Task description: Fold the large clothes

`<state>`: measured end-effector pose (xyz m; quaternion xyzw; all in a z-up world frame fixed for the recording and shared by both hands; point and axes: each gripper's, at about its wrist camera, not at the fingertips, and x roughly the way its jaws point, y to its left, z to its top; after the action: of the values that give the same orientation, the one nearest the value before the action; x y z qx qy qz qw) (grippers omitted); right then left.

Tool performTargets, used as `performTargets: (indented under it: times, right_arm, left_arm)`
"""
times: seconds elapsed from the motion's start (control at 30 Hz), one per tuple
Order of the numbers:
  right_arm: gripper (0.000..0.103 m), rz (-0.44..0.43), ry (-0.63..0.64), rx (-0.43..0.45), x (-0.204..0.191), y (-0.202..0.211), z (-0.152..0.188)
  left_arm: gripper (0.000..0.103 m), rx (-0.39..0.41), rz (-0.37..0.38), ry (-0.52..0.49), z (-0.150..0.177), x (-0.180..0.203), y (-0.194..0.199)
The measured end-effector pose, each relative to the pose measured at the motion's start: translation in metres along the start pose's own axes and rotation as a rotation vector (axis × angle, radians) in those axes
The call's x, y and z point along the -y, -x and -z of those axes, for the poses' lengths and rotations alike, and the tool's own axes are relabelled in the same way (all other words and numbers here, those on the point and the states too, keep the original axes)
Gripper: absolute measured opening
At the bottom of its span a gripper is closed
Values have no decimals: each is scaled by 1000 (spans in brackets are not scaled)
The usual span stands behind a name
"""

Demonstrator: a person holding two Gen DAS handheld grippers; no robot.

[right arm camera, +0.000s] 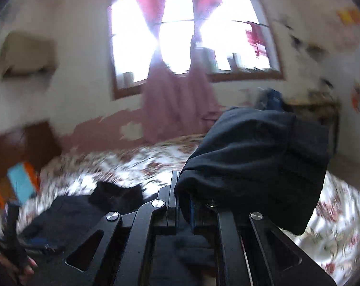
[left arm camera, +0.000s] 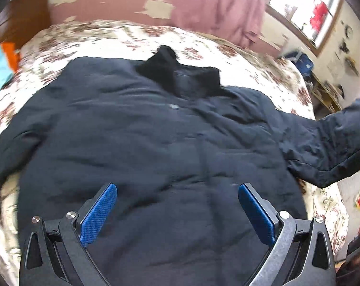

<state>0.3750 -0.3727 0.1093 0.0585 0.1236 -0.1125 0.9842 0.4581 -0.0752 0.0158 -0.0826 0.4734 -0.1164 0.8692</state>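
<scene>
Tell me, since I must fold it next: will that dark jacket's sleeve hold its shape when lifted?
Probably not. The sleeve droops over the right hand-held gripper, so it looks floppy. The jacket looks padded and creased, likely bulky, sagging rather than stiff.

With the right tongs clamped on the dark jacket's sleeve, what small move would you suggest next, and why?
Probably carry the raised sleeve inward and lay it across the chest of the dark navy padded jacket. The right tongs are shut on the sleeve's cuff, lifted above the floral bedspread, while the body lies spread flat. The left tongs hang open and empty over the hem.
</scene>
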Motion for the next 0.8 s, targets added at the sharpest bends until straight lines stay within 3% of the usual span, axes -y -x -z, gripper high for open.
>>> performTargets:
  times: [0.1,0.23,0.37,0.47,0.5,0.53,0.6,0.8]
  right_arm:
    - [7,-62,97,-47,-61,-3,0]
    - [7,-124,188,-126,-136,-1,30]
    - [7,-177,293,-234,-184,-3,74]
    - [11,-214,344,-339,-199,-7,111]
    - [21,-243,350,-381,-199,-10,125]
    - [43,-275,349,-423,-198,-11,137]
    - [78,-300,344,-502,-195,-10,161]
    - [79,-317,286,-549,-150,35,177]
  left_arm:
    - [102,20,11,52,6,-44,14]
    - [102,30,29,102,22,-92,23]
    - [102,25,37,146,39,-126,24]
    - [102,26,65,176,48,-142,21]
    - [102,25,76,184,51,-146,18]
    - [102,27,88,191,54,-150,17]
    - [102,38,116,195,62,-152,13]
    - [102,75,203,156,73,-148,8]
